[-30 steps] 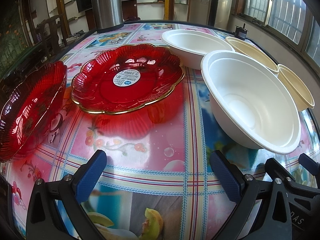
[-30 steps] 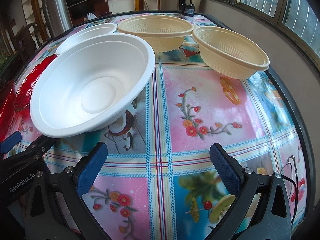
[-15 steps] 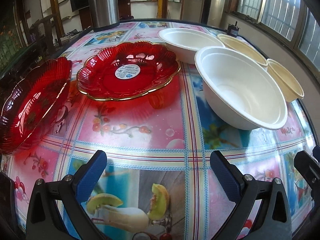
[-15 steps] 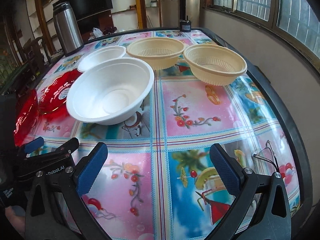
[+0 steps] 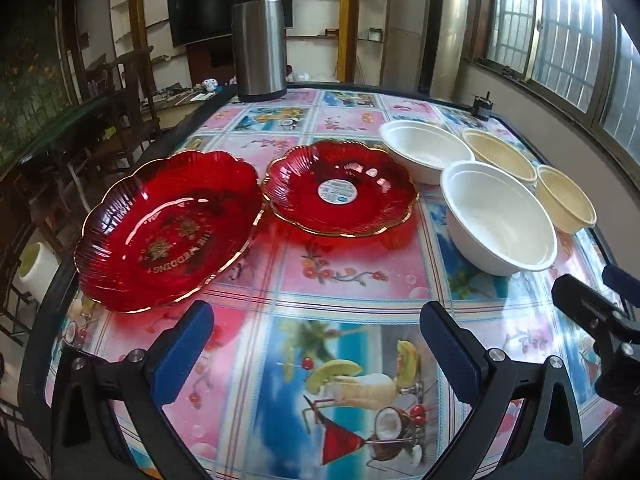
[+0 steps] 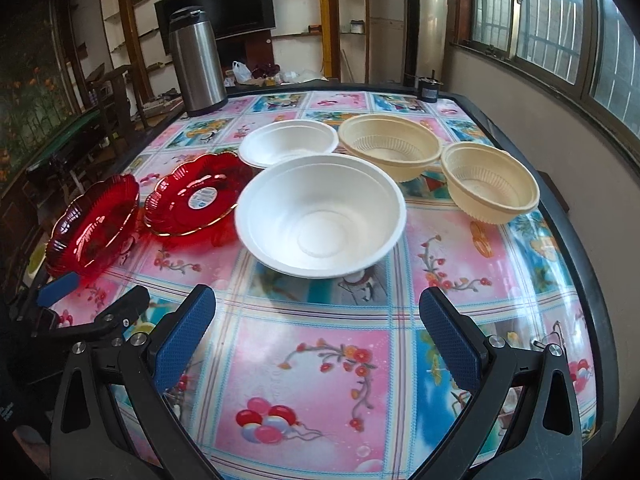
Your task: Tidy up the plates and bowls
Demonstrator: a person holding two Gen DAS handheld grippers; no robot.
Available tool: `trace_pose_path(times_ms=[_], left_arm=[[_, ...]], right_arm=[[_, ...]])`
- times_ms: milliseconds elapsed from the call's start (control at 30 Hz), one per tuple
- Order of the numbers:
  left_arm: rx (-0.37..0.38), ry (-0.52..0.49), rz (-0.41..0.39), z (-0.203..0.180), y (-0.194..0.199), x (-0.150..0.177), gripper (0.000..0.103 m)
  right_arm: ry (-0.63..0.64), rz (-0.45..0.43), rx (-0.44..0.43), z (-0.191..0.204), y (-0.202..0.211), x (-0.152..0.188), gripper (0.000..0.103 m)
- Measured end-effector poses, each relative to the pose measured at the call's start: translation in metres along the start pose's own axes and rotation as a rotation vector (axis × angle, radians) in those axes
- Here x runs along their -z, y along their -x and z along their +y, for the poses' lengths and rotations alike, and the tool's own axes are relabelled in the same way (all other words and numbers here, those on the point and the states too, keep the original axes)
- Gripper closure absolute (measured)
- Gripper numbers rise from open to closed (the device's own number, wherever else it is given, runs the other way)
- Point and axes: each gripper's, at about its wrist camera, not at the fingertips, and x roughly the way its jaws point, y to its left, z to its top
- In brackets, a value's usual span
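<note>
Red scalloped glass plates [image 5: 168,228], smooth white bowls [image 6: 320,216] — left gripper [image 5: 316,344], right gripper [image 6: 316,328] both spread, empty.

I count two red scalloped glass plates [image 5: 168,232] [image 5: 340,188], one printed with gold lettering, the other bearing a round sticker. Two white foam bowls [image 6: 320,216] [image 6: 290,142] sit beside them, and two cream ribbed plastic bowls [image 6: 392,144] [image 6: 490,184]. One steel thermos [image 6: 198,60] stands at the back. My own grippers: two [image 5: 316,350] [image 6: 316,340].
</note>
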Motion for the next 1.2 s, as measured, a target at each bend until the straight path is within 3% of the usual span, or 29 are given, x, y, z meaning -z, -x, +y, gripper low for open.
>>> trace_pose_path(times_ms=[533, 800, 1033, 1200], left_arm=[[-0.118, 0.123, -0.025, 0.110, 0.009, -0.018, 0.001], [-0.135, 0.199, 0.045, 0.166, -0.008, -0.025, 0.001], [-0.136, 0.220, 0.091, 0.181, -0.024, -0.023, 0.001], [-0.127, 0.225, 0.108, 0.183, -0.027, -0.021, 0.001]], right_arm=[[0.110, 0.056, -0.161, 0.092, -0.019, -0.012, 0.000], [0.159, 0.109, -0.234, 0.138, -0.037, -0.018, 0.000], [0.183, 0.158, -0.290, 0.168, -0.059, -0.028, 0.000], [0.210, 0.138, -0.297, 0.182, -0.067, -0.044, 0.000]])
